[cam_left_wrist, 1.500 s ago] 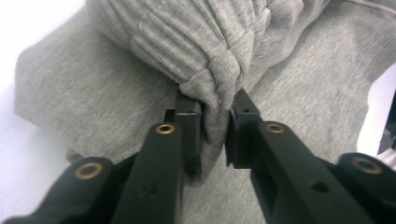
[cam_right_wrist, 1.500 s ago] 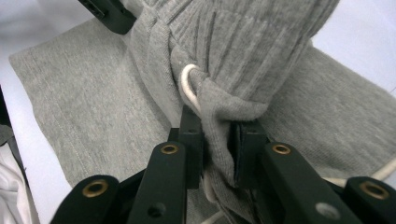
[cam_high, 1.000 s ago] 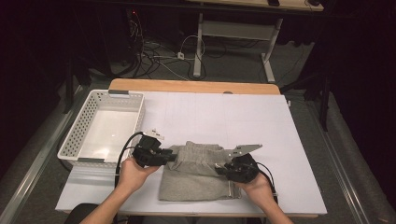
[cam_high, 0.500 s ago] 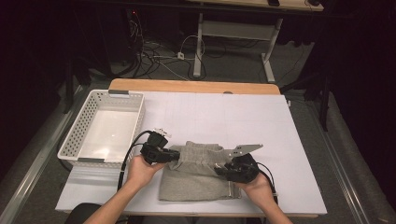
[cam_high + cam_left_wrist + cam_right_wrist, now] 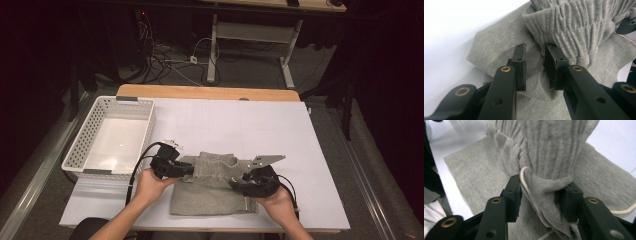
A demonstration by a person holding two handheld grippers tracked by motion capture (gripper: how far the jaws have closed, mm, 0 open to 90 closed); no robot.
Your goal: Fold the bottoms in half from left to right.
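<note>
Step in hand: folding of the grey sweatpants (image 5: 212,187), which are lying on the white table (image 5: 260,125) at its near edge, between the two hands.
Garment: the ribbed waistband (image 5: 571,25) is gathered up at the far side of the pile; a white drawstring (image 5: 525,182) is seen beside it.
Left gripper (image 5: 187,169): its jaws have just been opening a little and stand slightly apart, with a fold of the fabric between them; whether the pads press on it cannot be told.
Right gripper (image 5: 240,181): its jaws have just been opening; a bunch of the waistband fabric and the drawstring are between them and seem not pinched any more.
Next move: probably the cloth is to be let go fully and smoothed, or taken again for one more fold; care is needed that the drawstring is not caught.
Count: one garment, one white perforated basket (image 5: 145,125) at the left, empty, two grippers.
</note>
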